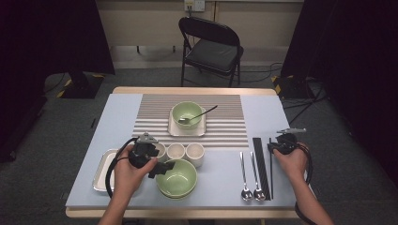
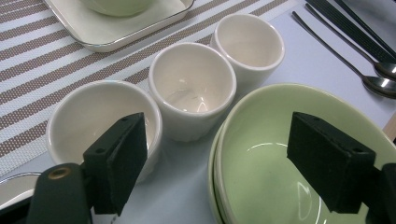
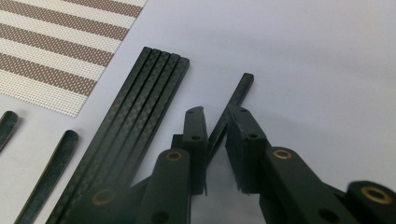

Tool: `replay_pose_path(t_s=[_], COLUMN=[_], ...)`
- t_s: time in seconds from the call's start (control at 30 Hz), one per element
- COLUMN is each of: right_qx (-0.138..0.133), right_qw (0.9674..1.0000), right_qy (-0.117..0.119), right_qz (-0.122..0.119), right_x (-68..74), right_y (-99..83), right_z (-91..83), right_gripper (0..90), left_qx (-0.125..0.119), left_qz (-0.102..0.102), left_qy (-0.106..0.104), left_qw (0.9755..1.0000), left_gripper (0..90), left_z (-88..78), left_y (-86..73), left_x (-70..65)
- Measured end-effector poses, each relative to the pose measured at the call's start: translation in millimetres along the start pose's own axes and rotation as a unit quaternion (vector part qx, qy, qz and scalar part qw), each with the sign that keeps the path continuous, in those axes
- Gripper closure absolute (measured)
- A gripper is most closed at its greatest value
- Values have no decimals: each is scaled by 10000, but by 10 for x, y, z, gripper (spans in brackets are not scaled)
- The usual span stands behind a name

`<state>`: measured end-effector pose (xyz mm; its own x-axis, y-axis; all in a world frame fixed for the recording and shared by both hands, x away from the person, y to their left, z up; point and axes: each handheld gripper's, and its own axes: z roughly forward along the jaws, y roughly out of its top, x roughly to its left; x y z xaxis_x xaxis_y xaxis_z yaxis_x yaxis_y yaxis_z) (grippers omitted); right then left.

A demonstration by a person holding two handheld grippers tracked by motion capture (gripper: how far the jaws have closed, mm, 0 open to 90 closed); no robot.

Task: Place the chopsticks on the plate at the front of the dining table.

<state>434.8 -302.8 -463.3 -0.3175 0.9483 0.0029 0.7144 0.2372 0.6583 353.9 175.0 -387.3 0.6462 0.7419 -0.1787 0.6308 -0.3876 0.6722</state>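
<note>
Straddling a lone black chopstick [image 3: 233, 100] on the bench [image 3: 303, 56], the right gripper [image 3: 215, 135] has its jaws nearly closed around it, with the chopstick bundle [image 3: 140, 112] just to its left. The left gripper [image 2: 219, 158] hangs wide open, holding nothing, above the green bowl [image 2: 261, 158] and nearest white cup [image 2: 93, 112].

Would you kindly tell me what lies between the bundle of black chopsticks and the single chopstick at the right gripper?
Nothing: the right gripper view shows bare table between the bundle and the single chopstick.
</note>
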Motion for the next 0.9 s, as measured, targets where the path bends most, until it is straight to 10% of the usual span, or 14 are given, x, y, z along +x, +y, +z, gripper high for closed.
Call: replay_pose_path(t_s=[0.9], right_qx=[143], right_qw=[9999], right_qy=[-72], right_qz=[26], right_x=[-20], right_y=[-13], right_z=[-51], right_gripper=[798], left_qx=[11], left_qz=[3], left_qy=[25], left_qw=[10000], left_gripper=[201], left_z=[10], left_y=[-26], left_x=[13])
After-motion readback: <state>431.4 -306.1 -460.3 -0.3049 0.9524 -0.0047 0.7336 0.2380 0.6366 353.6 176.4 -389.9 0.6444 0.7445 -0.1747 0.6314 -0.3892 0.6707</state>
